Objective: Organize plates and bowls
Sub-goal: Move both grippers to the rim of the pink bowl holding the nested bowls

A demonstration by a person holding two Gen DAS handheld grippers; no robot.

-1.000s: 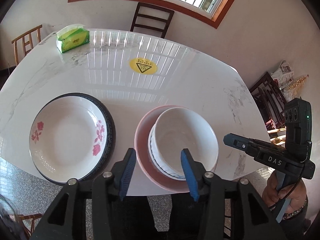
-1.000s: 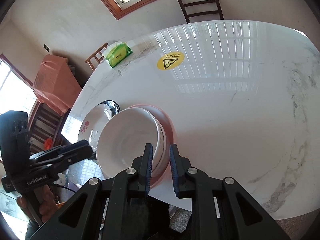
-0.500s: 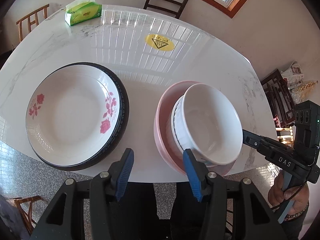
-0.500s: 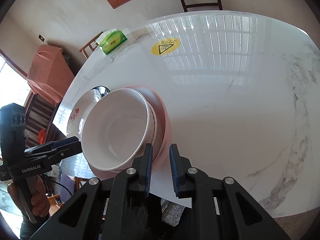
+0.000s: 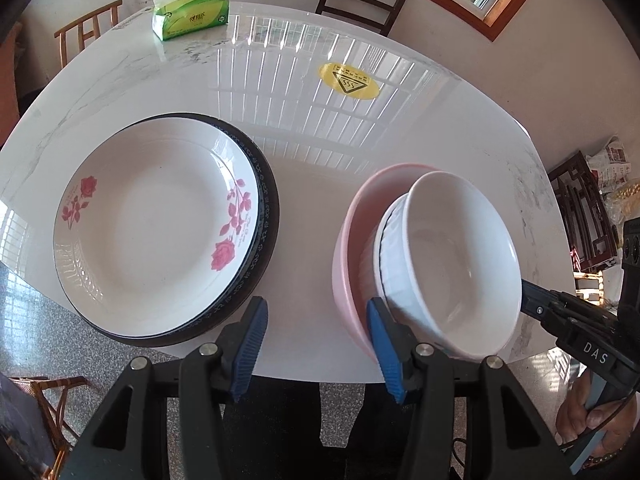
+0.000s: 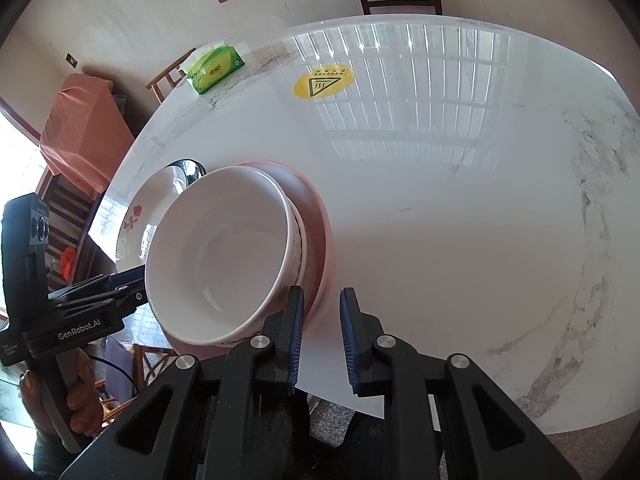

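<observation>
Left gripper [image 5: 316,346]: jaws moderately apart, nothing between them, poised over the near table edge in the gap between the two stacks. Right gripper [image 6: 320,338]: jaws narrow, almost together and empty, hovering just beside the near rim of the bowl stack.

Table [image 5: 312,140]: white marble top carrying all items. On its left side, as the left wrist view shows it, lies the rose-patterned plate [image 5: 156,232], resting on a dark-rimmed plate [image 5: 268,216] of which only a crescent shows. On the right side is the bowl stack: a pink bowl [image 5: 352,232] at the bottom, a ribbed white bowl [image 5: 386,248] inside it, and a plain white bowl [image 5: 460,260] on top, sitting tilted, not seated flat. Further back lie a yellow warning sticker [image 5: 349,81] and a green tissue pack [image 5: 191,18].

Step in hand (judged): plates and bowls already appear sorted into two piles; both grippers are at the bowl stack, probably to straighten or shift it. The next move would call for bracketing the stack from both sides, or taking one rim, with care, since the stack overhangs the near table edge and the top bowl could slide.

Hard to make out: whether the left gripper's inner finger touches the pink bowl or merely overlaps it in view; the ribbed bowl's interior; how many plates lie beneath the rose-patterned one. In the right wrist view the bowls hide most of the plate pile.
</observation>
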